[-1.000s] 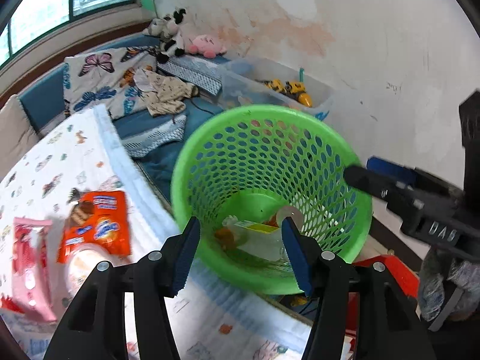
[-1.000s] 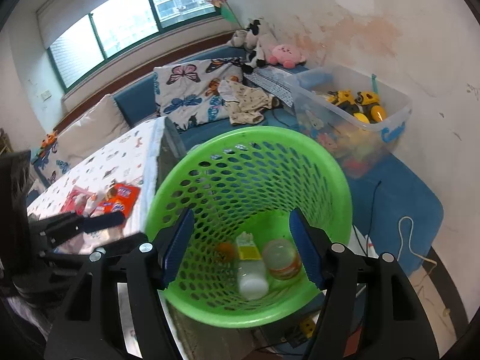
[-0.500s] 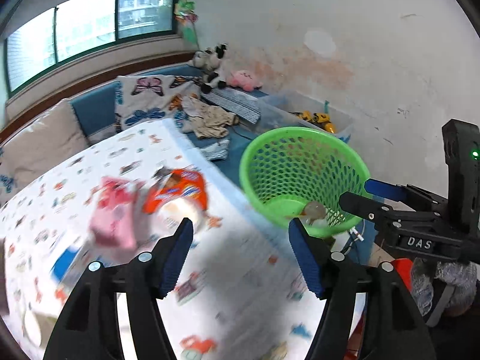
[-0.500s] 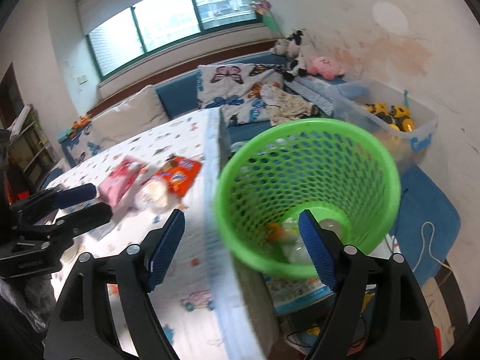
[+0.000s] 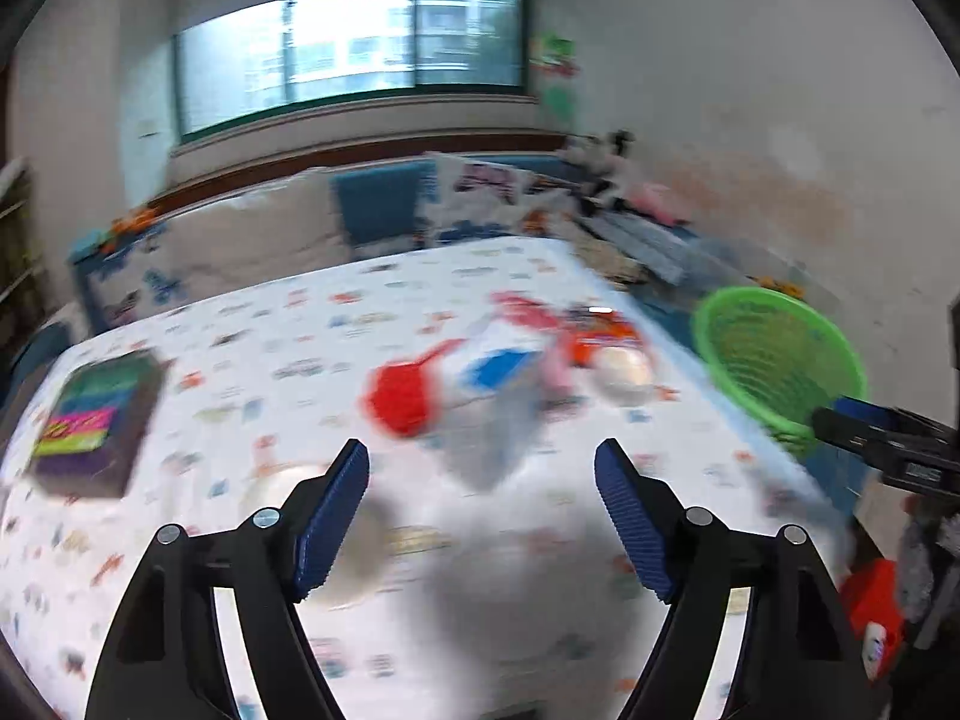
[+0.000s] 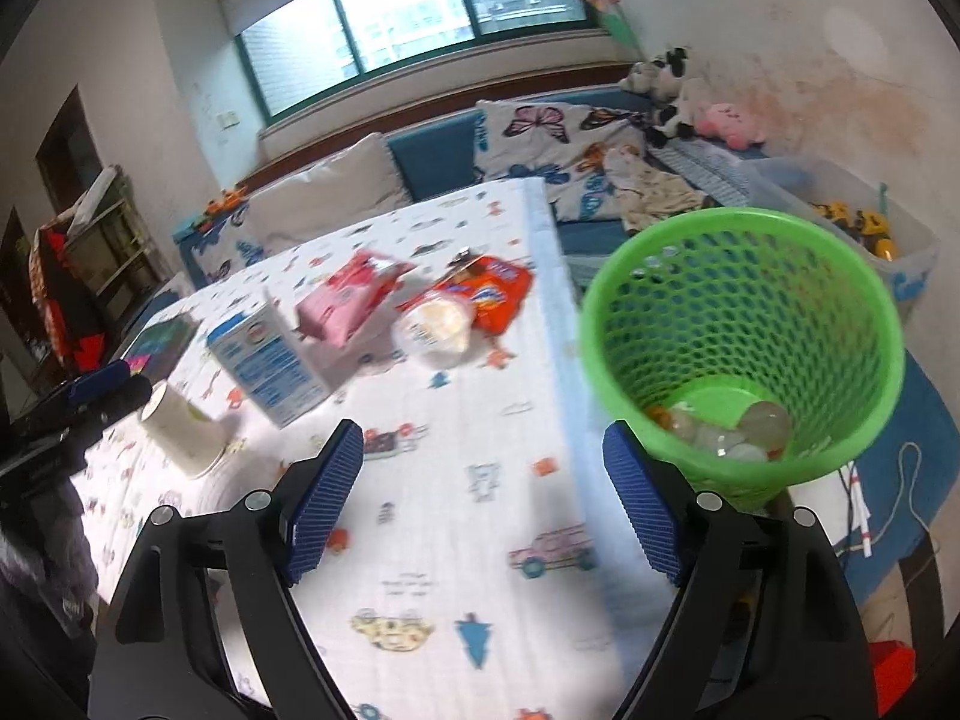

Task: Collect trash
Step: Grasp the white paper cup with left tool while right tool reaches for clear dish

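A green mesh basket (image 6: pixel 840 324) stands off the table's right edge with bottles in its bottom. On the patterned tablecloth (image 6: pixel 456 528) lie a pink packet (image 6: pixel 354 294), an orange packet (image 6: pixel 498 294) and a clear plastic cup (image 6: pixel 435 327). A white-and-blue carton (image 6: pixel 270 354) and a white paper cup (image 6: pixel 180 432) stand nearer. My right gripper (image 6: pixel 483 444) hovers over the cloth beside the basket, jaws opening, nothing between them. My left gripper (image 5: pixel 483 468) hangs over the table before the blurred carton (image 5: pixel 480 378), jaws opening and empty; the basket (image 5: pixel 774 360) is at its right.
A dark book (image 5: pixel 96 420) lies at the table's left end. Behind the table runs a blue sofa (image 6: pixel 432 162) with cushions and plush toys. A clear toy box (image 6: pixel 852 210) sits behind the basket. Shelves (image 6: pixel 90 228) stand at the far left.
Both views have swung left, away from the basket and onto the table. Both grippers' jaws stand wider than before. The left view is now heavily blurred.
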A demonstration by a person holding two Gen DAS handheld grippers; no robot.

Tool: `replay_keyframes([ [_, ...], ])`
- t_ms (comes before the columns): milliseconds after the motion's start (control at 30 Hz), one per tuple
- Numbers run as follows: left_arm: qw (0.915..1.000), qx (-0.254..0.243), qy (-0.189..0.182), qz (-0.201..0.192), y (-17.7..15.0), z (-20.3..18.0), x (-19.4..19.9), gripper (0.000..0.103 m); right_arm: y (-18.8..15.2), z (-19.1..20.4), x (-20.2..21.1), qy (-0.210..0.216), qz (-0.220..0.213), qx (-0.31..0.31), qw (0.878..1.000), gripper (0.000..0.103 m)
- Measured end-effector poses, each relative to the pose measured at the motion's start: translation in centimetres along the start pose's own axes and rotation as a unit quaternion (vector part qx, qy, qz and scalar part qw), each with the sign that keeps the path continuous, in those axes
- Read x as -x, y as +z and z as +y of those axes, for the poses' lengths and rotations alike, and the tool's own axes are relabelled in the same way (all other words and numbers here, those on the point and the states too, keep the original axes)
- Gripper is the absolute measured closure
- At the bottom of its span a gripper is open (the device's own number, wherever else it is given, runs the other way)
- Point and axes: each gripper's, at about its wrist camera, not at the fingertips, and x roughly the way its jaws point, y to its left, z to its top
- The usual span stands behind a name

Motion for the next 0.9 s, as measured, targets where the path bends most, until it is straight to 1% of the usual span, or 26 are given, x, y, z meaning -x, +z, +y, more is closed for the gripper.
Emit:
replay_keyframes([
  [33, 0.9999, 0.006, 0.012, -0.001, -0.3, 0.9, 0.0, 0.022, -0.2, 0.5, -0.1, 0.004, 0.002, 0.003, 1.000, 0.020],
  [67, 0.9996, 0.013, 0.025, 0.003, -0.8, 2.0, -0.1, 0.022, -0.3, 1.0, -0.3, 0.007, 0.004, 0.006, 1.000, 0.020],
  [133, 0.9986, 0.029, 0.041, 0.014, -1.6, 3.8, -0.6, 0.021, -0.6, 2.2, -0.7, 0.016, 0.011, 0.014, 1.000, 0.019],
  [267, 0.9964, 0.050, 0.058, 0.035, -2.9, 6.1, -2.0, 0.020, -1.1, 4.5, -1.7, 0.033, 0.023, 0.036, 0.999, 0.018],
  [400, 0.9954, 0.061, 0.049, 0.055, -3.9, 7.2, -3.6, 0.020, -2.0, 7.0, -2.6, 0.051, 0.035, 0.059, 0.996, 0.015],
  [533, 0.9940, 0.069, 0.049, 0.069, -4.3, 8.0, -5.4, 0.019, -2.9, 9.3, -3.7, 0.073, 0.052, 0.076, 0.993, 0.015],
  [700, 0.9932, 0.075, 0.049, 0.075, -4.3, 8.5, -6.7, 0.020, -4.3, 12.2, -5.3, 0.096, 0.080, 0.104, 0.987, 0.015],
  [767, 0.9924, 0.087, 0.041, 0.077, -4.3, 8.9, -7.1, 0.023, -4.8, 13.3, -5.9, 0.105, 0.089, 0.115, 0.984, 0.013],
  [833, 0.9917, 0.095, 0.033, 0.081, -4.3, 9.2, -7.4, 0.030, -5.3, 14.3, -6.6, 0.107, 0.099, 0.127, 0.981, 0.012],
  [900, 0.9916, 0.098, 0.024, 0.081, -4.3, 9.4, -7.6, 0.034, -5.7, 15.1, -7.4, 0.112, 0.110, 0.136, 0.978, 0.012],
])
